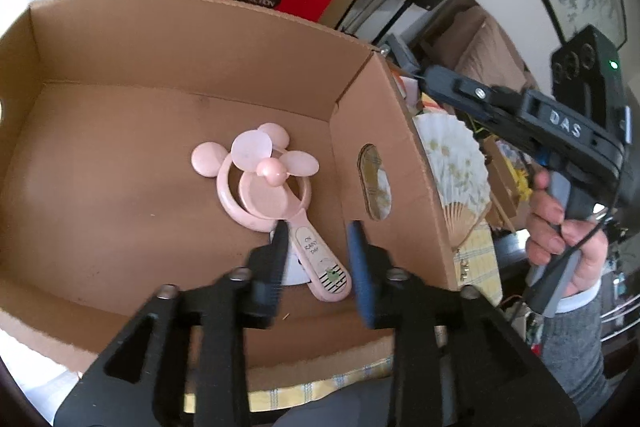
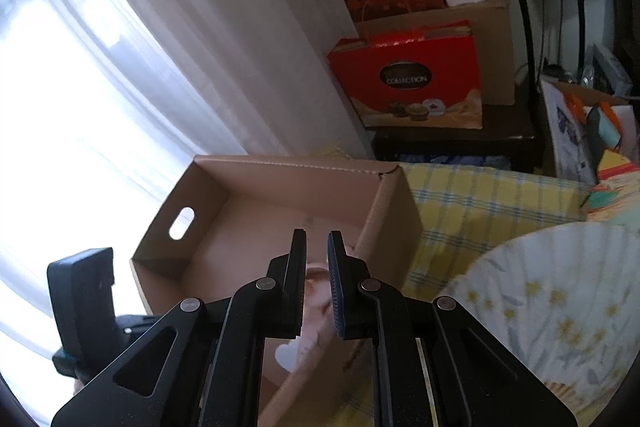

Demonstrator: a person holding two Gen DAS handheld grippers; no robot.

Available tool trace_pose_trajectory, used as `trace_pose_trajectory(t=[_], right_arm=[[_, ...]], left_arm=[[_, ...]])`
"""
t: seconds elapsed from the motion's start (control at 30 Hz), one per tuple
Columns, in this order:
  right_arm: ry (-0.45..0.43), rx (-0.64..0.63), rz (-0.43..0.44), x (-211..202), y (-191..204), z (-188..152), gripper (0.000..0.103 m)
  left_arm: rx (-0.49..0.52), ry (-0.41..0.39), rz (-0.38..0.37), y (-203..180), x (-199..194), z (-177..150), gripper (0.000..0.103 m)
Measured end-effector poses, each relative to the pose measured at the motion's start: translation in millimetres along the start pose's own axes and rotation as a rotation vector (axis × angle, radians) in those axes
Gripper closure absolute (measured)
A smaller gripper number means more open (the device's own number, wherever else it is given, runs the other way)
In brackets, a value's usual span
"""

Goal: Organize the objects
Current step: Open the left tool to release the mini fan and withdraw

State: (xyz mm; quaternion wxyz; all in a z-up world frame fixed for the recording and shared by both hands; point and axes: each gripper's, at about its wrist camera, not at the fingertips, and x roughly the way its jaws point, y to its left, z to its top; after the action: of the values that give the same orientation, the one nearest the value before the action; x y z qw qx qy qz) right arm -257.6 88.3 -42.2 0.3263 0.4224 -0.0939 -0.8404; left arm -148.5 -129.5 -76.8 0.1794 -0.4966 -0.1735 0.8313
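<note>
A pink hand-held fan with round ears (image 1: 264, 183) lies flat on the floor of an open cardboard box (image 1: 180, 39). My left gripper (image 1: 318, 231) is open, low inside the box. Its fingers stand either side of the fan's handle (image 1: 320, 263), with a gap on the blue-pad side. My right gripper (image 2: 317, 234) hangs above the box's near right corner, jaws almost together with nothing between them. In that view the fan (image 2: 316, 291) is a pink blur behind the fingers. A hand (image 1: 560, 227) holds the right tool beside the box.
A spread paper folding fan (image 2: 560, 307) lies on the yellow checked cloth (image 2: 480, 203) to the right of the box (image 2: 280, 187). Red gift boxes (image 2: 412, 79) and bags are stacked behind. A bright curtain (image 2: 120, 67) fills the left. A small white piece (image 1: 296, 275) lies under the fan handle.
</note>
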Motion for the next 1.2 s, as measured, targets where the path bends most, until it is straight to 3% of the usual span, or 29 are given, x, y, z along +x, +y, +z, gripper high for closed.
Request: trace_pose_trajectory(t=[0.17, 0.43, 0.53, 0.6, 0.67, 0.9, 1.2], right_arm=[[0.001, -0.052, -0.078, -20.3, 7.8, -13.7, 0.079], [0.013, -0.073, -0.207, -56.0, 4.8, -47.6, 0.050], [0.018, -0.066, -0.247, -69.6, -0.9, -59.7, 0.047], [0.021, -0.060, -0.264, -77.8, -4.9, -67.6, 0.044], [0.021, -0.049, -0.270, -85.9, -8.7, -74.3, 0.042], [0.007, -0.045, -0.339, -114.6, -17.3, -95.4, 0.023], [0.020, -0.001, -0.417, -140.4, -37.6, -122.5, 0.021]], left_arm=[[0.001, -0.040, 0.015, -12.8, -12.8, -1.0, 0.038], [0.060, -0.060, 0.013, -48.1, -25.9, -7.8, 0.019], [0.090, -0.065, 0.013, -63.0, -29.4, -12.8, 0.017], [0.102, -0.063, 0.008, -71.0, -30.0, -15.8, 0.006], [0.115, -0.056, -0.004, -78.8, -29.1, -19.4, 0.001], [0.167, -0.025, 0.022, -103.6, -22.8, -31.7, 0.000], [0.208, -0.024, 0.010, -130.4, -18.3, -47.4, 0.000]])
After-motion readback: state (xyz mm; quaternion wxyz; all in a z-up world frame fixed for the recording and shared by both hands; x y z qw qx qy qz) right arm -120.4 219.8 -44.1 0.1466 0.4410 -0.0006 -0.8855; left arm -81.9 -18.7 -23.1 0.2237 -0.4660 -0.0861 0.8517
